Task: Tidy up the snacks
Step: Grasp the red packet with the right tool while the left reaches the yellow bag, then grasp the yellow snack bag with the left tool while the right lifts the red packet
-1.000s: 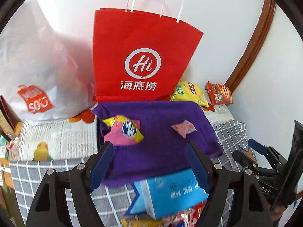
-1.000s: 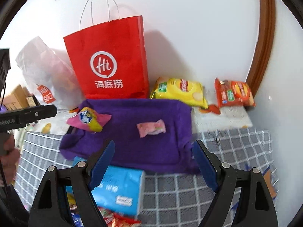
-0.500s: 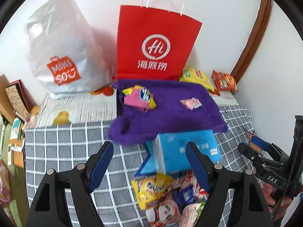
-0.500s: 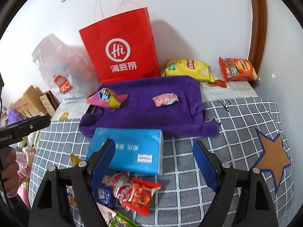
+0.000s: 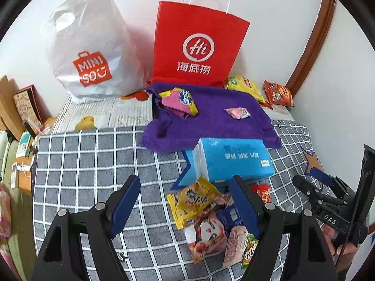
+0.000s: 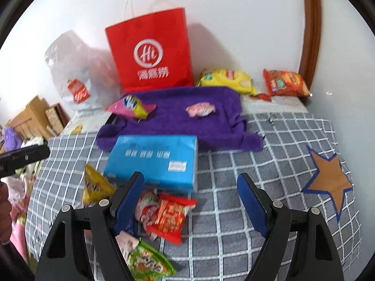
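Note:
A pile of small snack packets lies on the grey checked cloth (image 5: pixel 93 164): a yellow packet (image 5: pixel 194 201), a panda-print packet (image 5: pixel 206 236), a red packet (image 6: pixel 171 215) and a green packet (image 6: pixel 150 262). My left gripper (image 5: pixel 184 180) hangs open above the pile's left side with nothing gripped. My right gripper (image 6: pixel 190 178) hovers over the red packet, its jaws closing with nothing pressed between them. Behind the pile sits a blue tissue pack (image 5: pixel 234 159). Beyond it a purple towel (image 5: pixel 211 126) carries a pink-yellow packet (image 5: pixel 180 100) and a pink candy (image 5: pixel 238 112).
A red paper bag (image 5: pixel 196 46) and a white plastic bag (image 5: pixel 89 51) stand against the wall. A yellow chip bag (image 5: pixel 243 86) and an orange chip bag (image 5: pixel 279 93) lie at the back right. Boxes (image 6: pixel 35 114) crowd the left edge. A star patch (image 6: pixel 328 178) marks the cloth's right.
Both grippers have pulled back from the purple towel toward the table's near side and sunk slightly. The snack pile has come into view beneath the fingers. Nothing was picked up.

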`<state>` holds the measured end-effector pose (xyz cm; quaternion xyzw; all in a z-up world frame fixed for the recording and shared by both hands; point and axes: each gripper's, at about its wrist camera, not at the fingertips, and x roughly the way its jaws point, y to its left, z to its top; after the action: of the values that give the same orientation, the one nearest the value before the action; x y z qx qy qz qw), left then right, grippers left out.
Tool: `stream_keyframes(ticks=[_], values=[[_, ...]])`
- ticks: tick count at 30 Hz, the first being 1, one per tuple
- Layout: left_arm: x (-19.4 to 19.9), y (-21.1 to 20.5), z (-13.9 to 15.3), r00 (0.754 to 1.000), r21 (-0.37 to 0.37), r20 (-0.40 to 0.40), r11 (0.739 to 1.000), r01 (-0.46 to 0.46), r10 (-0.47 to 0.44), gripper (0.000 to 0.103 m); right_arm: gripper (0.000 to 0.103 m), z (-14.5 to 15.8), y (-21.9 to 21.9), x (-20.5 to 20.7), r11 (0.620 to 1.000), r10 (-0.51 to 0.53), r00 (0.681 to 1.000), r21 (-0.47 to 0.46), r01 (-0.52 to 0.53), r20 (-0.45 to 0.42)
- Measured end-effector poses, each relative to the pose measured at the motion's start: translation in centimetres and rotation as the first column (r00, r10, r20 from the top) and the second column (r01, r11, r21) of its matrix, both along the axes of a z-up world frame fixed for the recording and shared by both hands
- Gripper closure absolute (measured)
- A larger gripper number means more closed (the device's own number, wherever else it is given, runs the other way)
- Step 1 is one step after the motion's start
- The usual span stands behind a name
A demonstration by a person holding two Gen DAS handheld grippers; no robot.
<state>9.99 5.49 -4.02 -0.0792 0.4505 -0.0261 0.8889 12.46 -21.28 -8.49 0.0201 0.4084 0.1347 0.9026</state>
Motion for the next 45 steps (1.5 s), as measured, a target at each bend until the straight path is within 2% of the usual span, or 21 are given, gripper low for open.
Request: stream_keyframes(ticks=[6,18,23,27,32,38,42,45], values=[[-0.3,0.6,-1.6,0.999,-0.013,-0.032,1.000,-0.022,0.021,0.026,0.031,-1.9,0.5,-0.3,0.999,0.033,0.998,-0.001,-0.033,-0.045],[-0.4,2.3,-4.9,0.995,-0.045,-0.084,0.998,-0.049,0.045,0.026,0.044,-6.9,2.3,0.7,0.996,0.067,0.984,0.062,-0.058,-0.166],[-0.2,1.8,-5.7,0.996,-0.072,-0.089,0.997,-0.026,0.020,0.026,0.050,-8.5,2.9,1.2,0.996,0.074,0.975,0.065,-0.061,-0.209],[0.5,0.7,-6.4,0.995,-0.069,-0.099,0.998,0.002,-0.009,0.026,0.061,-9.5,3.1,1.4,0.996,0.079,0.970,0.061,-0.066,-0.231],[1.5,-0.9,-7.8,0.990,-0.045,-0.131,0.998,0.042,-0.047,0.026,0.064,-9.5,2.5,1.3,0.997,0.078,0.975,0.033,-0.072,-0.208],[2.6,-1.8,-9.3,0.984,-0.035,-0.167,0.998,0.058,-0.063,0.026,0.064,-9.1,-0.5,1.5,0.999,0.036,0.985,-0.006,-0.038,-0.170],[3.2,-1.9,-9.9,0.981,-0.038,-0.182,0.998,0.059,-0.065,0.026,0.064,-10.2,-1.9,2.1,1.000,0.008,0.981,-0.026,-0.014,-0.192],[3.6,-2.3,-10.2,0.979,-0.024,-0.188,0.997,0.071,-0.074,0.026,0.064,-10.5,-2.4,2.1,1.000,0.011,0.982,-0.003,-0.012,-0.188]])
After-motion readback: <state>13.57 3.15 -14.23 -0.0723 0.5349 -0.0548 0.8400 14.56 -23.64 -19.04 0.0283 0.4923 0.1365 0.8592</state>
